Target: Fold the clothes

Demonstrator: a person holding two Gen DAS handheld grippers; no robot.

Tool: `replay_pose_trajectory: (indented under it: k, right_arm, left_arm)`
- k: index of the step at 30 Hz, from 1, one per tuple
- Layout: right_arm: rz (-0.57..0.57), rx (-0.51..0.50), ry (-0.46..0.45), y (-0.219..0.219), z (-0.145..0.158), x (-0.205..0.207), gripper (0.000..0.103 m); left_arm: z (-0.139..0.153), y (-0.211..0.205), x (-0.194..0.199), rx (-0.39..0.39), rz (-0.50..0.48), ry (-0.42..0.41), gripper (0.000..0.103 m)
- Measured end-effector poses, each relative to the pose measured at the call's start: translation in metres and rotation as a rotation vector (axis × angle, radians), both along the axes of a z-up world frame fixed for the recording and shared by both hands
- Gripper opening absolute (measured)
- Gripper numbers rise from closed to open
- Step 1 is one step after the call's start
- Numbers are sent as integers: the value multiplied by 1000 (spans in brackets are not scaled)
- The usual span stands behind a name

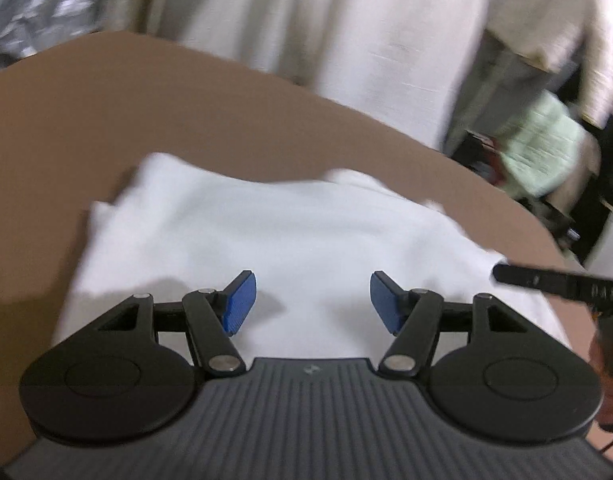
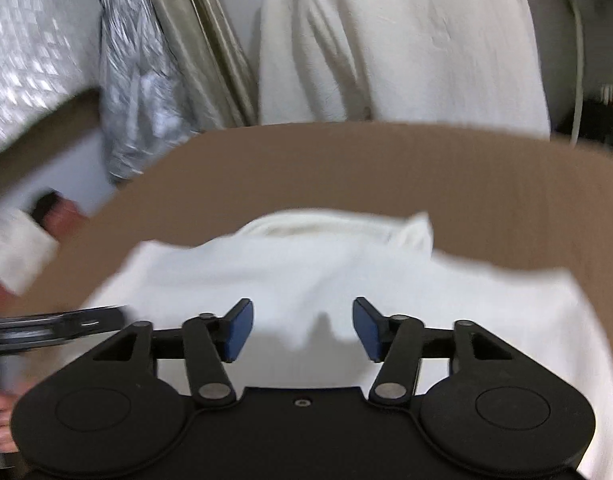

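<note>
White shirt (image 1: pixel 266 232) lies on the brown table (image 1: pixel 186 128). I hold both the left gripper (image 1: pixel 312 300) and right gripper (image 2: pixel 302 330) gaping above it, empty. Pale clothes (image 2: pixel 386 40) hang at 12 o'clock.

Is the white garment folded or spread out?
Partly folded: the white garment lies bunched on the brown table, layered edges showing. Exact folds blurred.

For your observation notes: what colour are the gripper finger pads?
Blue pads, clearest in the right wrist view.
</note>
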State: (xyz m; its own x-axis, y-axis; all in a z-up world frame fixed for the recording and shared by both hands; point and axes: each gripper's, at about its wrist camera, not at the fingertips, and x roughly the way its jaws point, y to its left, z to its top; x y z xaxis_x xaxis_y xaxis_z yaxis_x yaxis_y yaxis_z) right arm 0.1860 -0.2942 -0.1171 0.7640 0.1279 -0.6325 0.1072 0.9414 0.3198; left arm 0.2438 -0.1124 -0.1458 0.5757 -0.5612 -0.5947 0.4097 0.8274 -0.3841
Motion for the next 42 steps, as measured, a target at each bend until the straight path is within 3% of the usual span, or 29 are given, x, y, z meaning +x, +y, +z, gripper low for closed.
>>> replay_pose_trajectory:
  k: [3,4,7,9,11,14,18,22,25,30,37,42]
  right_arm:
    - [44,-21,35,21,0,-56,64]
    - [63,-49,47,30,-3,-77,65]
    - [60,-35,96,39,-22,-134,67]
    - [53,2,176,42,-41,-168,67]
    - [65,18,214,47,-56,-197,67]
    - [9,91,199,35,-73,-214,67]
    - [-262,254,141,2,-88,-228,68]
    - [-355,326,37,-16,-83,-228,70]
    - [-418,452,-25,-31,-93,-223,89]
    - [-525,588,-70,-52,-115,-210,89]
    - [-499,510,-75,-47,-108,-199,90]
    - [-484,520,-78,-52,-109,-200,90]
  left_arm:
    - [7,-28,-31,53,-114,-17,66]
    - [5,-40,-41,103,-125,-24,66]
    - [-4,-73,-65,300,-94,-51,66]
    - [-11,-87,-71,422,-34,-85,64]
    - [-10,-83,-72,357,-23,-70,64]
    - [-8,-70,-68,185,-29,60,65]
    - [-15,-52,-68,56,8,307,66]
    - [-24,-50,-75,93,30,280,66]
    - [-31,-58,-77,145,18,266,66]
    - [-33,-65,-81,197,-33,232,78]
    - [-30,-51,-79,135,-53,260,77]
    - [-33,-45,-68,70,-42,305,78]
